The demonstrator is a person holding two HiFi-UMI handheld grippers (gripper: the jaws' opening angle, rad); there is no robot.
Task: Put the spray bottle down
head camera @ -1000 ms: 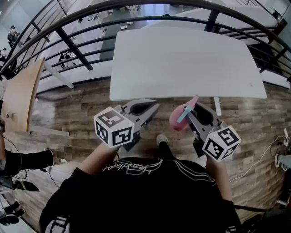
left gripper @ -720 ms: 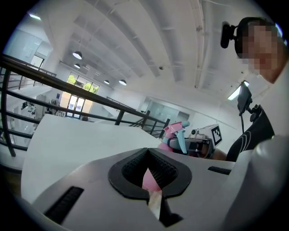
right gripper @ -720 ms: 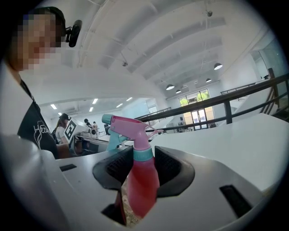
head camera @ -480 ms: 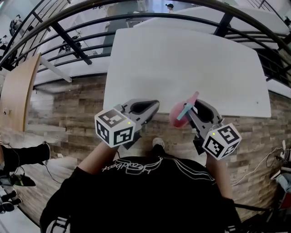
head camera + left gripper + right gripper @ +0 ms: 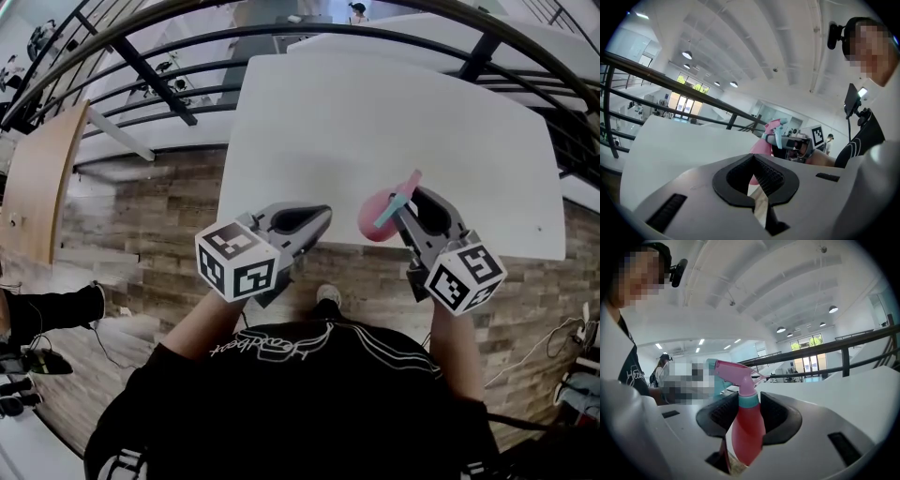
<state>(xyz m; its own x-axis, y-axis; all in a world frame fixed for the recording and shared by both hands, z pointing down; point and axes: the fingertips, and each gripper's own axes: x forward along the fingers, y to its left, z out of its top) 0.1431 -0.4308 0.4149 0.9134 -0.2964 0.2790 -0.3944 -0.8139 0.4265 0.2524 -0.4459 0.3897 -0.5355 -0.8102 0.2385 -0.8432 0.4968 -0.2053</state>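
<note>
The right hand-held gripper (image 5: 415, 201) squeezes the pink spray bottle (image 5: 747, 432) by its neck, at the 6 o'clock edge of the counter (image 5: 394, 112). The left hand-held gripper (image 5: 752, 180) is closed on nothing. Carry it toward 12 o'clock, lower it upright, then let go. Its bottom is hidden.

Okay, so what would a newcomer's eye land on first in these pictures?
First the pink spray bottle with its teal collar, clamped at the neck between the jaws of the right gripper, over the near edge of the white table. Next comes the left gripper beside it at the same edge, its jaws together with nothing in them.
</note>
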